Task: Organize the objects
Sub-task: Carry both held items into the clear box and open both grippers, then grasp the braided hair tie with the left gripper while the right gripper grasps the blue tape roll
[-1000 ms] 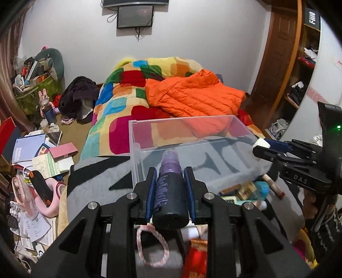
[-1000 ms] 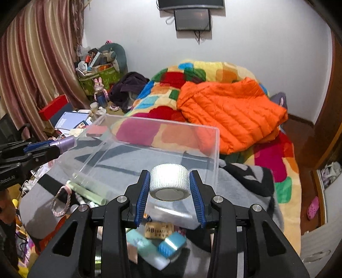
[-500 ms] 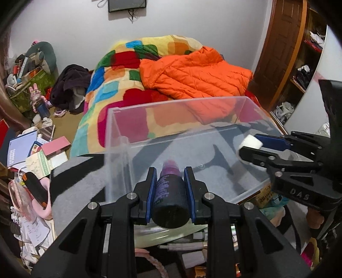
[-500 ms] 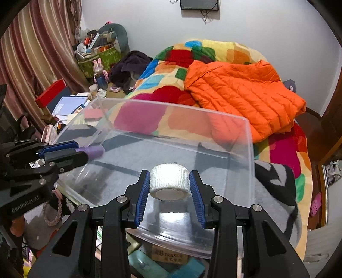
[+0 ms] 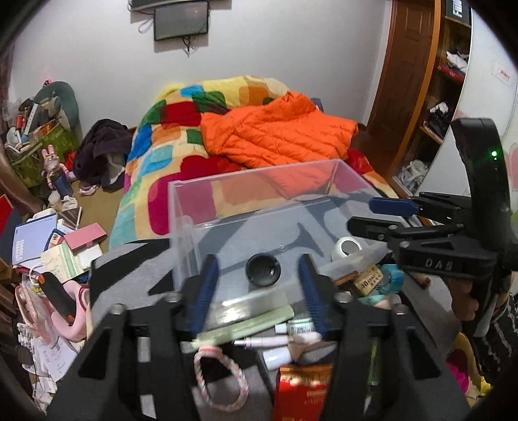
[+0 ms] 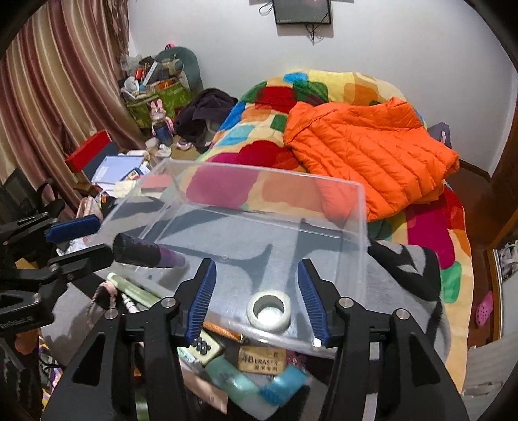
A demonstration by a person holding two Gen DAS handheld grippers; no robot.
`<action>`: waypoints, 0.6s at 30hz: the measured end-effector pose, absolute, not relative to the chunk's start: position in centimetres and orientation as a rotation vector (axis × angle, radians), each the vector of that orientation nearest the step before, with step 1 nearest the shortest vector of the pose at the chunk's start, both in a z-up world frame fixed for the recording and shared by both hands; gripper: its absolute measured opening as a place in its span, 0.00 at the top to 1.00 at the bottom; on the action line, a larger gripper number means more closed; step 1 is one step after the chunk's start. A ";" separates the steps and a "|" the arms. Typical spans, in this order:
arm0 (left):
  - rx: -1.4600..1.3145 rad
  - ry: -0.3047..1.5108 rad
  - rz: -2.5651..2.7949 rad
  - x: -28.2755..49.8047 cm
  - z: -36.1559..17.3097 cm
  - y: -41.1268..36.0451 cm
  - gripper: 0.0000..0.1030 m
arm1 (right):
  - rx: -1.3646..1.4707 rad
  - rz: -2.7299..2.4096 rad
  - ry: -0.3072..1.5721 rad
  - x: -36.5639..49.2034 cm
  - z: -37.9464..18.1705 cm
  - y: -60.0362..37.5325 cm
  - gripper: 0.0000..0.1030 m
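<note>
A grey and black blanket (image 6: 404,285) fills the lower middle of the frame, on the near end of a bed with a patchwork quilt (image 6: 259,107) and an orange puffer jacket (image 6: 365,142); striped curtains (image 6: 55,81) hang at upper left, a dark screen (image 6: 302,11) on the white wall at the top. A tan eraser (image 6: 261,358) at lower centre reads "4B ERASER". A clear plastic box (image 6: 359,207) sits mid-frame on the blanket. The right gripper (image 6: 257,301) is spreading its jaws, and the white tape roll (image 6: 268,311) lies loose between them on the box floor, touching neither pad. The left gripper (image 5: 257,288) is opening too, and the dark purple-capped bottle (image 5: 263,270) sits free between its blue pads, at the box's left edge in the right wrist view.
</note>
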State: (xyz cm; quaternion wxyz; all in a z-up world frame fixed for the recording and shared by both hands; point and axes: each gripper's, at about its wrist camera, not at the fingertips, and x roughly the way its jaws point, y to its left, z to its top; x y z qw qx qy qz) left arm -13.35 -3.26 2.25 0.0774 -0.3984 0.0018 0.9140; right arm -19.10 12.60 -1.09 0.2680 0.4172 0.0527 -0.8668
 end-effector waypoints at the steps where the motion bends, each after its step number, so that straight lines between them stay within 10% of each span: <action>1: -1.183 0.001 2.746 -12.9 2.5 -3.5 0.43 | 1.117 -2.343 0.135 -18.9 -0.9 12.9 0.49; 18: -1.400 -0.061 2.739 -8.7 -3.0 -7.5 0.27 | 1.090 -2.425 0.141 -13.8 -1.4 17.4 0.37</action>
